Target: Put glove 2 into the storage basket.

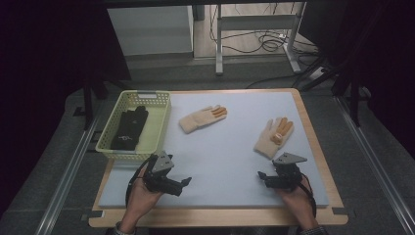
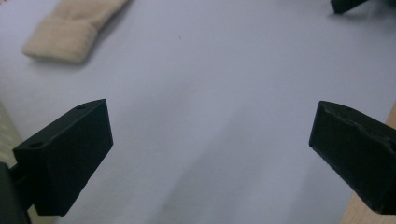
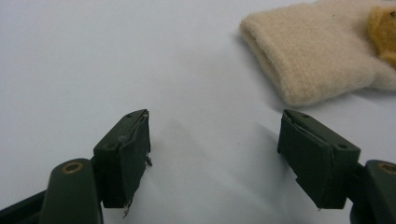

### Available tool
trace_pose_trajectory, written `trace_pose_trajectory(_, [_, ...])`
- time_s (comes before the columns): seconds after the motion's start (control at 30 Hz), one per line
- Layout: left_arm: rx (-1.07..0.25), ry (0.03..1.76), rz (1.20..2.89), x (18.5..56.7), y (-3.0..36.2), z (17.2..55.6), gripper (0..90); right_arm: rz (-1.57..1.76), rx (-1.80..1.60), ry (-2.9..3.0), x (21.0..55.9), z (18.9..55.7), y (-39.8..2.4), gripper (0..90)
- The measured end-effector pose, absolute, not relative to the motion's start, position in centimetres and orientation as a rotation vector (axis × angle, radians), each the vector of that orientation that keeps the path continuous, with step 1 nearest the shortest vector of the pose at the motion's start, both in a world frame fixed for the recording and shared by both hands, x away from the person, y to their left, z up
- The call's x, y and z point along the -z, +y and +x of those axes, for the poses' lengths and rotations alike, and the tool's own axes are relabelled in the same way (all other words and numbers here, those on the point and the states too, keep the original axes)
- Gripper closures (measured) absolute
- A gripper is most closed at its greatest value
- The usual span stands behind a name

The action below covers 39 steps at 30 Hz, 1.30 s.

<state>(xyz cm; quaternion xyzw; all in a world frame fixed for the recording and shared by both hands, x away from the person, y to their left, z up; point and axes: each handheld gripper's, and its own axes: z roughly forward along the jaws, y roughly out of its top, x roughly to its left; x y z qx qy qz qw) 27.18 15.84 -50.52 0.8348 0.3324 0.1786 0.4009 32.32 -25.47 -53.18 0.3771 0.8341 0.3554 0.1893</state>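
We see 2 hands come in from the bottom edge of the high view, each with a gripper, over the near part of the counter [image 1: 230, 147]. The left hand [image 1: 139, 196] lies palm-up under its tool, wrist angled inward, so the left gripper [image 1: 186, 182] points toward the middle of the pale mat. In the left gripper view its jaws stand wide apart with only bare mat between them. The right hand [image 1: 298, 196] grips from behind and below, and the right gripper [image 1: 262, 176] points left across the mat, its grey plate on top. In the right gripper view its jaws are also apart, nothing between them.

There are 2 cream gloves with orange fingers on the mat. The right glove [image 1: 274, 137] lies just beyond the right gripper, near but not touching; its cuff sits past the right-hand jaw in the right gripper view. The left glove [image 1: 201, 119] lies farther back, right of the basket [image 1: 161, 125], well apart from both grippers. A black glove [image 1: 129, 128] lies inside the basket.
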Motion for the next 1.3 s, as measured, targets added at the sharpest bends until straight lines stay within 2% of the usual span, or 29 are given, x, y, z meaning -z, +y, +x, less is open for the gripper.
trace_pose_trajectory(0.2, [-0.417,0.907,2.135,53.0,16.1,27.5,0.0,1.060,-0.998,2.346,53.2,32.3,-25.4,24.5])
trace_pose_trajectory(0.43, [-0.451,0.970,2.187,55.0,16.4,27.5,0.1,1.060,-0.999,2.346,53.2,32.3,-25.4,24.5])
trace_pose_trajectory(0.63, [-0.366,1.023,2.157,55.3,17.0,28.0,0.3,1.061,-0.997,2.344,53.1,32.3,-25.4,24.9])
trace_pose_trajectory(0.97, [-0.371,1.029,2.142,55.4,17.0,27.8,0.5,1.028,-1.089,2.350,51.6,33.2,-22.9,26.3])
trace_pose_trajectory(1.13, [-0.371,1.033,2.138,55.4,17.0,27.8,0.8,1.003,-1.131,2.366,50.7,35.2,-20.5,30.9])
trace_pose_trajectory(1.3, [-0.372,1.035,2.136,55.4,17.0,27.8,1.1,0.994,-1.169,2.379,50.4,37.7,-18.1,41.3])
